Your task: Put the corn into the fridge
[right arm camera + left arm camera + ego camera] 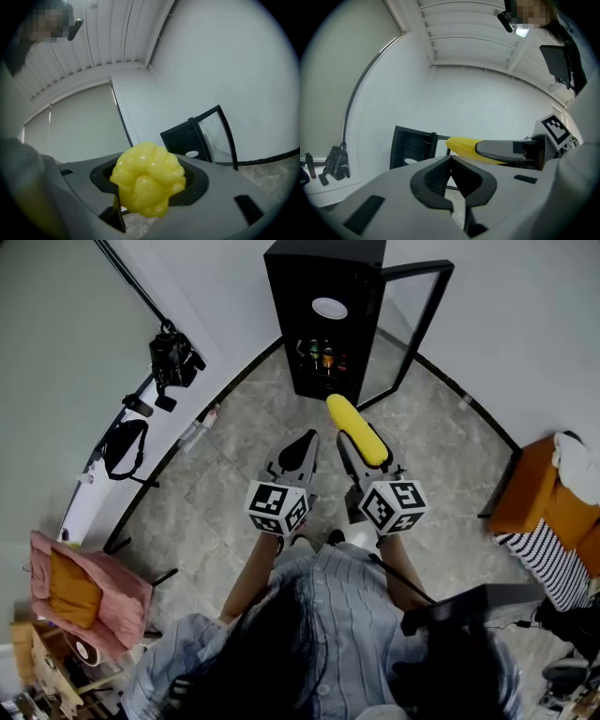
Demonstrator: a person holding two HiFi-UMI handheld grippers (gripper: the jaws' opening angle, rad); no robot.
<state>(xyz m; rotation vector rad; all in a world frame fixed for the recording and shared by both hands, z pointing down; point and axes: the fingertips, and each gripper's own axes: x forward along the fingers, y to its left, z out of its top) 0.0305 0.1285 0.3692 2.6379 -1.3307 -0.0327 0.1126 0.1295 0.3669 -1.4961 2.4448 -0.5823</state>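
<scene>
The right hand-held gripper (362, 442) is clamped on the corn (356, 427). The cob lies lengthwise between its jaws and pokes out past their tips, toward the fridge (323, 315). In the right gripper view the blunt end of the corn (146, 180) fills the gap between the jaws, with the fridge (187, 140) beyond it.

The left hand-held gripper (302, 448) is held just beside the right one. Its jaws are drawn together at the tips with nothing between them, as the left gripper view shows (451, 161).

The fridge stands on the floor (234, 474) at the foot of the far wall (487, 296), well apart from both grippers. Its door (412, 329) is swung open to the right. A few bottles (326, 357) stand low inside. Higher up is a white disc (329, 307), perhaps a plate or a lamp; it is too small to tell.

The step in hand looks like the carry. The corn is gripped and up in the air, the door is already open, and the corn is not yet inside.

The next move calls for closing the gap to the fridge and lowering the right gripper, since the fridge sits low. The cob should go in end-first onto a free shelf, clear of the bottles and the door's edge. The jaws should part only once the corn rests on something, as a round cob may roll.
</scene>
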